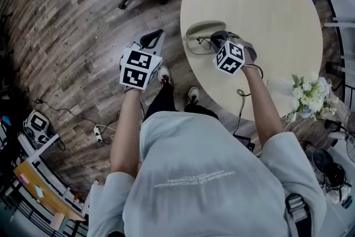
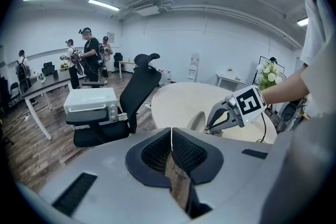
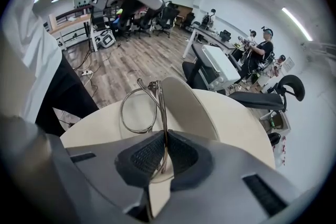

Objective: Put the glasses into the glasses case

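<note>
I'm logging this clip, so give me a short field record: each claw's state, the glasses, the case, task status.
left claw: shut, empty, off the table above the floor
right claw: shut on the glasses
glasses: held by the frame, next to the glasses case
glasses case: beige, on the table near its edge
task status: glasses not yet in the case

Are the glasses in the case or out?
Out. The right gripper is clamped on the glasses, holding them on edge beside the beige glasses case, not inside it.
</note>
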